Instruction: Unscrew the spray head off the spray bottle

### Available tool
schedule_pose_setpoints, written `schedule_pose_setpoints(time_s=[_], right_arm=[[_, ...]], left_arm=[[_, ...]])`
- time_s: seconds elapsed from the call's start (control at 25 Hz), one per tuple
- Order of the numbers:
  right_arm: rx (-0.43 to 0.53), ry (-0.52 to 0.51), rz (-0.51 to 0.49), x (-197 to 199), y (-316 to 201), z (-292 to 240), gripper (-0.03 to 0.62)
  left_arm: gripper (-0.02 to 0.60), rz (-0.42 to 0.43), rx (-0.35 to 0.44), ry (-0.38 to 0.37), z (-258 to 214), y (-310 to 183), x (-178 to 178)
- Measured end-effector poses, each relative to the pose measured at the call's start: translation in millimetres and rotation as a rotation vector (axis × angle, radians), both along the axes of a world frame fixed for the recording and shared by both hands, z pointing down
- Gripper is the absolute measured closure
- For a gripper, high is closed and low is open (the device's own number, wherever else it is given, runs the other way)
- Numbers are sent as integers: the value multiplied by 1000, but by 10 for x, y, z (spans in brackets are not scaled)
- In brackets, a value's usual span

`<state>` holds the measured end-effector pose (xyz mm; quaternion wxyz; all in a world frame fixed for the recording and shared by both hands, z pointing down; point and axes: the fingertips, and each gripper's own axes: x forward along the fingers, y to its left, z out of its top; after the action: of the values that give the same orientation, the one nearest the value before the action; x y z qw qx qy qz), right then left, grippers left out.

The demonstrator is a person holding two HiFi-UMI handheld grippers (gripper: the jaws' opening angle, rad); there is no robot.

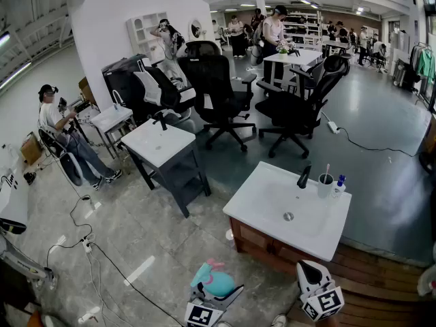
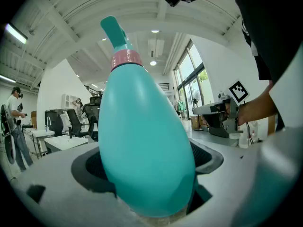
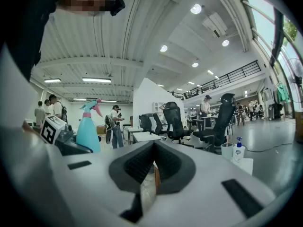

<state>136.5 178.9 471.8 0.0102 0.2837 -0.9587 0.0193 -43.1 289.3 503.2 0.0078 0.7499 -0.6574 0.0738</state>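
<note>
The teal spray bottle (image 2: 144, 141) fills the left gripper view and stands upright between the jaws of my left gripper (image 2: 151, 183), which is shut on its body. A pink collar (image 2: 126, 58) sits under the teal spray head (image 2: 115, 31). In the head view the spray bottle (image 1: 212, 280) shows at the bottom edge, held in the left gripper (image 1: 216, 294). My right gripper (image 1: 310, 274) hangs to its right, apart from the bottle. In the right gripper view the right gripper (image 3: 149, 167) is shut on nothing, and the spray bottle (image 3: 88, 129) stands off to the left.
A white sink cabinet (image 1: 266, 203) with a black tap, a cup (image 1: 325, 184) and a small pump bottle stands just ahead. A second sink unit (image 1: 160, 145) and black office chairs (image 1: 218, 90) lie beyond. Cables (image 1: 82, 240) run over the floor at left. Several people stand around.
</note>
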Motion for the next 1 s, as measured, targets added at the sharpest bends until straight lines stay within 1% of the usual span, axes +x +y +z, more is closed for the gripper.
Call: schedule_pose_setpoints(time_s=[0.2, 0.44, 0.56, 0.64, 0.8, 1.0], right_arm=[[3, -3, -2, -38, 33, -80, 591], [29, -6, 3, -71, 47, -147, 591], [32, -38, 12, -100, 45, -202, 591], [31, -55, 3, -169, 81, -263, 591], [26, -61, 5, -340, 174, -296, 589], [8, -67, 15, -578, 369, -316, 589]], left_arm=[[110, 7, -1, -14, 20, -3, 29], [110, 2, 5, -14, -17, 28, -29], [110, 17, 15, -67, 134, 54, -137], [110, 25, 22, -75, 139, 72, -193], [110, 45, -1, -30, 18, 105, -261], [110, 96, -27, -66, 13, 150, -452]])
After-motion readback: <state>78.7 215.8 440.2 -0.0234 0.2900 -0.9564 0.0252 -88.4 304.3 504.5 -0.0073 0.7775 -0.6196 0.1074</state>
